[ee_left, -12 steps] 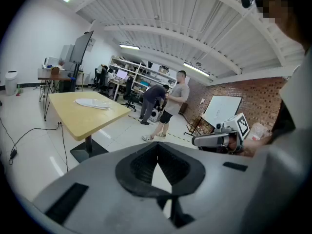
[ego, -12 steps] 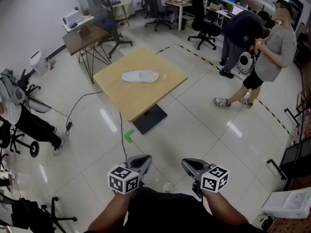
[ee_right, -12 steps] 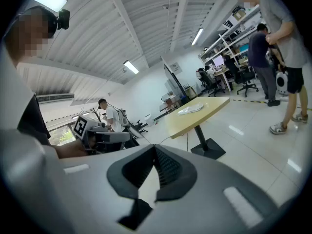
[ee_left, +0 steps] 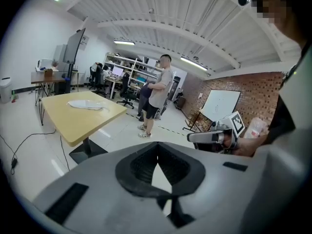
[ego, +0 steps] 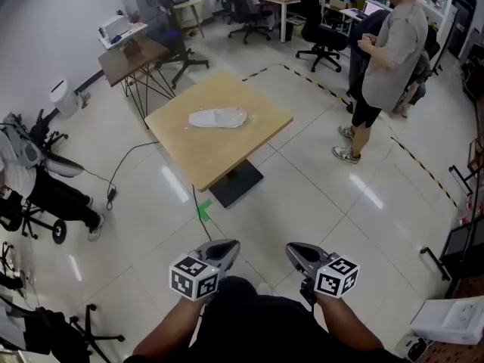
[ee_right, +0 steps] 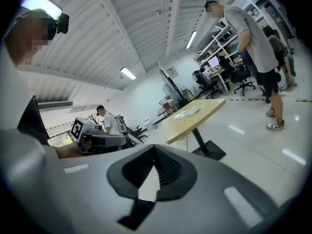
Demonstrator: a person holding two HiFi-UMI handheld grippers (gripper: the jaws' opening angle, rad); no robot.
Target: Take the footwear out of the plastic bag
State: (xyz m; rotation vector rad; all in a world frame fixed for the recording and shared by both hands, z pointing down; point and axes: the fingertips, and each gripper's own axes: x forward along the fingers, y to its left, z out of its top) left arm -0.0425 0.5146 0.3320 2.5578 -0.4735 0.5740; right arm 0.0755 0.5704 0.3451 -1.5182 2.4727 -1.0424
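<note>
While the task has not yet got under way, the head view shows us standing well apart from the light wooden table [ego: 227, 153], where the plastic bag [ego: 218, 118] lies flat near the middle with the footwear [ego: 214, 117] pale inside it. The left gripper [ego: 224, 249] and the right gripper [ego: 298, 253] are held low near our body, side by side. We count one bag, one shoe shape showing through it (whether a second lies underneath we cannot tell), two grippers, one light table and one darker table [ego: 132, 57] behind it. One person in a grey shirt [ego: 389, 51] stands off to the right, with another partly hidden behind. From the left gripper view, that gripper's jaws are pressed together at the tips with nothing between them, and the bag sits far off on the table top. From the right gripper view, its jaws likewise meet at the tips and hold nothing, with the bag again distant. To do the approach well, we judge that we should walk up to the table edge, spread both pairs of jaws before reaching, pin the bag's closed end with one gripper, and draw the footwear out through the mouth with the other.
</note>
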